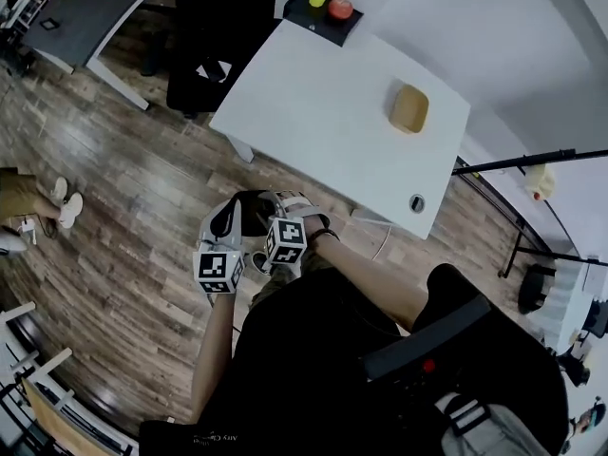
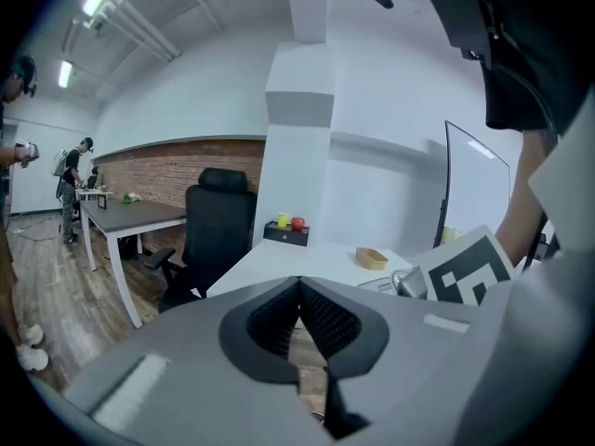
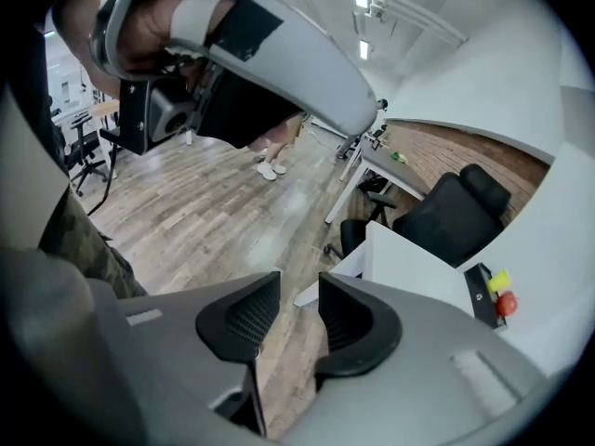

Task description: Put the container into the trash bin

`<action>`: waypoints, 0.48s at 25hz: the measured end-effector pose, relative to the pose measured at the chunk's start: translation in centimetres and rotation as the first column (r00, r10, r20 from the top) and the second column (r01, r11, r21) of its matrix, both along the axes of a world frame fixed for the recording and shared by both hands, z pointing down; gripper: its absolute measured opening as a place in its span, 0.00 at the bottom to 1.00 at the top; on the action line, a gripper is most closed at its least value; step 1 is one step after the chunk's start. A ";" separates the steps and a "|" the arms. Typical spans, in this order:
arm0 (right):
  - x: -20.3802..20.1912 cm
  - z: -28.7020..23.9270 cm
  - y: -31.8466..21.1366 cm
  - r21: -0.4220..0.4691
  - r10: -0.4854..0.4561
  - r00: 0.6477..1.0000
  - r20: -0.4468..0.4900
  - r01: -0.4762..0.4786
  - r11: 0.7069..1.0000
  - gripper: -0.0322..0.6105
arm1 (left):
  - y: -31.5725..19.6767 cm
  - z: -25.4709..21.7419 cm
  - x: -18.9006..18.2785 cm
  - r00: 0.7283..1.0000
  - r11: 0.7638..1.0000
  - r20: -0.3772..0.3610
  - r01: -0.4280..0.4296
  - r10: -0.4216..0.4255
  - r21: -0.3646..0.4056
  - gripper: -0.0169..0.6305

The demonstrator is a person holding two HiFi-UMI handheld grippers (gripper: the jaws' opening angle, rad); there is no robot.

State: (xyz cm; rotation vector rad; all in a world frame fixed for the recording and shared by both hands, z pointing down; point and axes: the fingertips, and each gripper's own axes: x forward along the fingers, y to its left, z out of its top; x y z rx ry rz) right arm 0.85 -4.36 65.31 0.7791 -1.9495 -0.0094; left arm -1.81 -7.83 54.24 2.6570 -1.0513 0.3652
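Head view shows the white table [image 1: 323, 112] with the task not begun. The tan container [image 1: 408, 108] sits on the tabletop toward its right end, untouched and well apart from both grippers. A black tray [image 1: 318, 19] with a yellow cup and a red item stands at the table's far corner, clear of the container. I cannot pick out a trash bin in any view, so everything is left to do: reaching the container, grasping it, finding the bin and dropping the container in.

Both grippers hang close together in front of the person's body, over the wooden floor just off the table's near edge, with the forearms drawn in.

The left gripper [image 2: 297, 291] points roughly level toward the table. The container lies ahead of it on the tabletop, to the right of its line. Its jaws are pressed together with nothing between them.

The right gripper [image 3: 297, 291] tilts down toward the floor beside the table's near corner. Its jaws stand a narrow gap apart and only floorboards show through, so it is empty.
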 end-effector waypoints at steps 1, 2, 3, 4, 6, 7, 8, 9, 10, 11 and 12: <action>1.1 -0.6 -0.3 0.011 0.016 1.000 -0.001 -0.016 1.000 0.28 | -0.3 -0.3 0.9 1.000 1.000 -0.003 -0.016 0.016 0.007 0.02; 2.2 -1.1 -0.6 0.021 0.033 0.999 -0.001 -0.033 0.999 0.28 | -0.6 -0.6 1.9 1.000 0.999 -0.006 -0.030 0.030 0.013 0.02; 3.2 -1.6 -0.8 0.029 0.048 0.999 0.003 -0.048 0.998 0.28 | -0.8 -0.9 2.8 0.999 0.999 -0.009 -0.043 0.043 0.018 0.02; 4.1 -2.1 -1.0 0.035 0.061 0.998 0.011 -0.061 0.998 0.28 | -1.1 -1.2 3.6 0.998 0.998 -0.011 -0.055 0.056 0.023 0.02; 5.9 -2.8 -1.3 0.045 0.081 0.996 0.023 -0.082 0.996 0.28 | -1.6 -1.8 5.4 0.996 0.996 -0.020 -0.081 0.081 0.034 0.02; 6.9 -3.1 -1.5 0.052 0.093 0.995 0.022 -0.094 0.994 0.28 | -1.9 -2.1 6.3 0.995 0.995 -0.026 -0.095 0.096 0.040 0.02; 7.8 -3.4 -1.8 0.060 0.108 0.994 0.019 -0.109 0.992 0.28 | -2.2 -2.4 7.2 0.993 0.993 -0.033 -0.111 0.113 0.046 0.02; 8.8 -3.7 -2.1 0.069 0.127 0.992 0.015 -0.128 0.989 0.28 | -2.5 -2.7 8.2 0.990 0.990 -0.039 -0.131 0.133 0.052 0.02; 9.8 -4.0 -2.4 0.078 0.150 0.989 0.013 -0.151 0.985 0.28 | -2.7 -2.9 9.3 0.987 0.986 -0.043 -0.153 0.155 0.059 0.02; 10.7 -4.2 -2.7 0.086 0.174 0.985 0.013 -0.174 0.981 0.28 | -2.9 -3.0 10.4 0.983 0.982 -0.046 -0.176 0.180 0.066 0.02; 11.7 -4.5 -2.9 0.094 0.196 0.980 0.014 -0.197 0.976 0.28 | -2.9 -3.1 11.6 0.978 0.977 -0.047 -0.201 0.204 0.071 0.02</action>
